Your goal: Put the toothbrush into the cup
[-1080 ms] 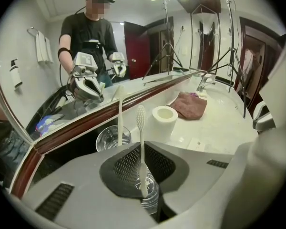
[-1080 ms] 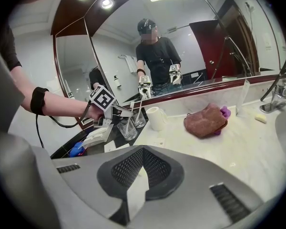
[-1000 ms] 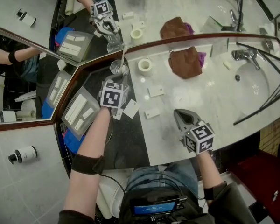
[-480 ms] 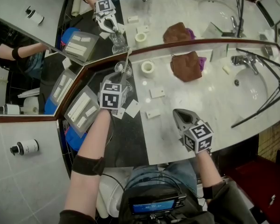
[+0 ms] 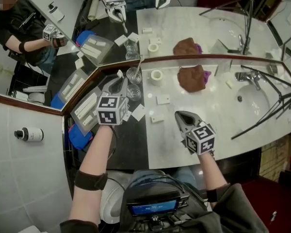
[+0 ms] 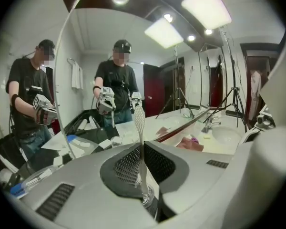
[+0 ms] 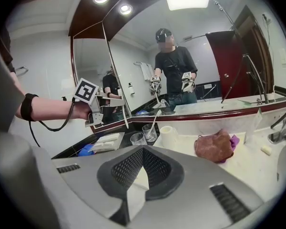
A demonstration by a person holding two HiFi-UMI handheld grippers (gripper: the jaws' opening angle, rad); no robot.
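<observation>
Two grippers: the left gripper clamps a white plastic toothbrush upright, a clear glass cup just below its jaws; the right gripper is closed, empty.

Grey left tongs, right tongs (mesh pads), marker cubes, black forearm band

- A bathroom: marble worktop with a sunken basin and chrome tap.
- Angled wall mirror behind it; white tiled wall at the left.
</observation>
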